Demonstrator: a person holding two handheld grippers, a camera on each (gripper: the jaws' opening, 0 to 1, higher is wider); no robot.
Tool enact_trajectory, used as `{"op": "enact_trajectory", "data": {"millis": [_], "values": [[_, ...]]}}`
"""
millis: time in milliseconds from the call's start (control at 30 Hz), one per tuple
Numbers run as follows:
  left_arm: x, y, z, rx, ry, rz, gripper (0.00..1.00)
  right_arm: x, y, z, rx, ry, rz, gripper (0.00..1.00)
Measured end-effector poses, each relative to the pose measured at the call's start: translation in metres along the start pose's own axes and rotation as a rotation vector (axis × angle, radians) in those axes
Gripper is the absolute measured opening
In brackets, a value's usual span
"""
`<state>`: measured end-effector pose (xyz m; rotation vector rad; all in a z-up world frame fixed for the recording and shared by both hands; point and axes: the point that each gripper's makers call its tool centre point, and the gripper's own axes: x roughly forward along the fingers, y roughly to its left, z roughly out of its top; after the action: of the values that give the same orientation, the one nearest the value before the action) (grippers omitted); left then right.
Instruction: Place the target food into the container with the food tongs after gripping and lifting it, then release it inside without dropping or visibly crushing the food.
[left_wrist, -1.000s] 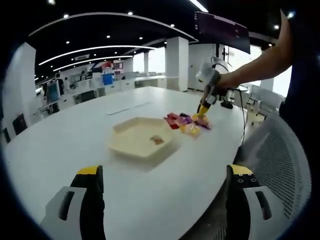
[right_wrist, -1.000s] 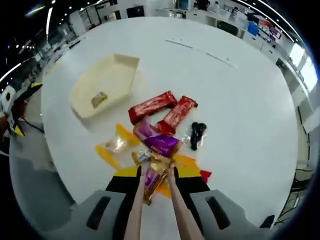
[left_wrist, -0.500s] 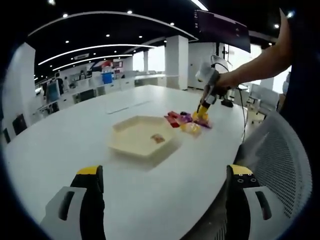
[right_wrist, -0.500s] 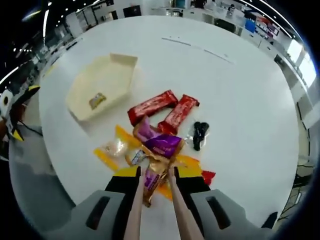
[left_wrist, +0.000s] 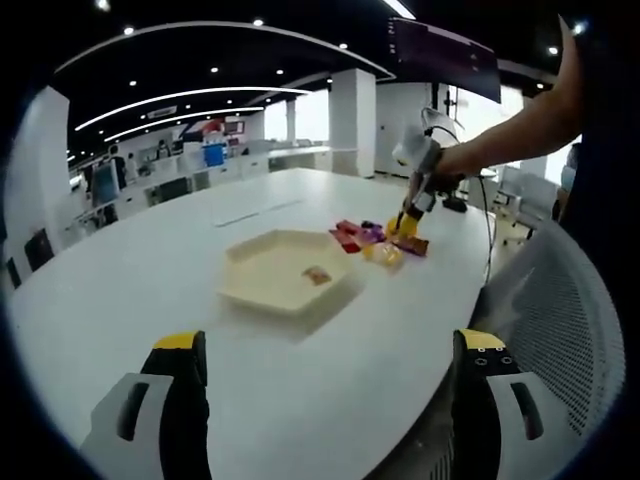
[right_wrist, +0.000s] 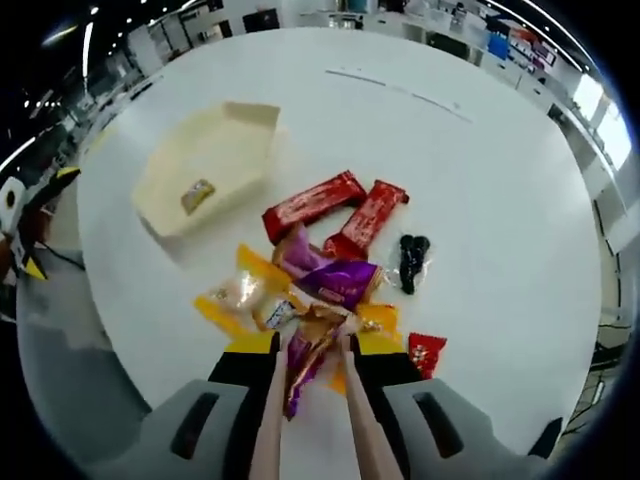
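Note:
My right gripper (right_wrist: 312, 378) is shut on the food tongs (right_wrist: 268, 430). The tong tips pinch a gold and purple wrapped snack (right_wrist: 308, 350) just above the snack pile. That pile holds two red bars (right_wrist: 312, 205), a purple packet (right_wrist: 335, 282), a black sweet (right_wrist: 410, 258) and a clear yellow packet (right_wrist: 235, 295). A cream hexagonal tray (right_wrist: 235, 140) lies beyond it with one small snack (right_wrist: 198, 195) inside. In the left gripper view the tray (left_wrist: 262, 290) sits mid-table, and a hand holds the right gripper (left_wrist: 415, 165) over the pile (left_wrist: 385, 245). My left gripper (left_wrist: 330, 350) is open with nothing in it.
Everything rests on a large white oval table (left_wrist: 120, 300), whose edge runs near the pile. A grey mesh chair back (left_wrist: 560, 320) stands at the right. The person's arm (left_wrist: 520, 125) reaches across. A small red packet (right_wrist: 426, 350) lies at the pile's near side.
The right gripper and tongs have risen slightly, bringing the gold and purple snack up off the pile. The left gripper has not moved.

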<state>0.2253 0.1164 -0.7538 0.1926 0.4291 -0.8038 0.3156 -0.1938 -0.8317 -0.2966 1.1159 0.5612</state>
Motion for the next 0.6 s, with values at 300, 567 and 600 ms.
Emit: {"op": "enact_trajectory", "data": {"millis": [300, 567, 600], "values": [[-0.0001, 0.0006, -0.0004, -0.002, 0.000, 0.003, 1.00, 0.0028, 0.0015, -0.0080, -0.105, 0.015, -0.013, 0.20], [0.0001, 0.0006, -0.0007, 0.000, 0.002, 0.002, 1.00, -0.0007, 0.0004, -0.0064, -0.117, 0.007, -0.008, 0.19], [0.0000, 0.0005, -0.0007, 0.001, 0.003, 0.001, 1.00, -0.0017, -0.0006, -0.0057, -0.117, 0.007, -0.007, 0.19]]}}
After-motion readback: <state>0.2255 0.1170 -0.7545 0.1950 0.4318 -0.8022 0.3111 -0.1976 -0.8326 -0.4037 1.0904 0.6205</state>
